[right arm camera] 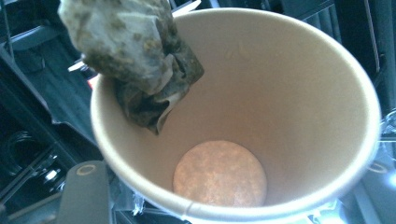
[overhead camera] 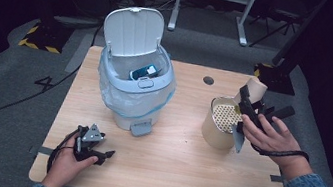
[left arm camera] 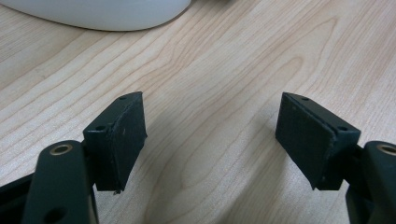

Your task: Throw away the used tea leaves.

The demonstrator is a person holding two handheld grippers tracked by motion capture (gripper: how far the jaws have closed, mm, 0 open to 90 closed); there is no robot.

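Observation:
My right gripper [overhead camera: 251, 98] is shut on a tan paper cup [overhead camera: 256, 89], tipped over a tan cylindrical container [overhead camera: 216, 132] with a perforated insert [overhead camera: 225, 117]. In the right gripper view I look into the cup [right arm camera: 289, 93]. A wet brown tea bag [right arm camera: 135, 56] clings at its upper-left rim, and one finger [right arm camera: 86, 193] shows beside the cup. My left gripper [overhead camera: 105, 152] lies in the hand at the table's front left. Its jaws stand open [left arm camera: 210, 135] over bare wood, holding nothing.
A white pedal bin [overhead camera: 134, 93] with a plastic liner stands at the back left of the wooden table [overhead camera: 168, 164], lid up, with a blue and white item [overhead camera: 145, 72] inside. Its base [left arm camera: 102, 14] lies just ahead of my left gripper. A cable hole [overhead camera: 208, 80] sits at the table's back.

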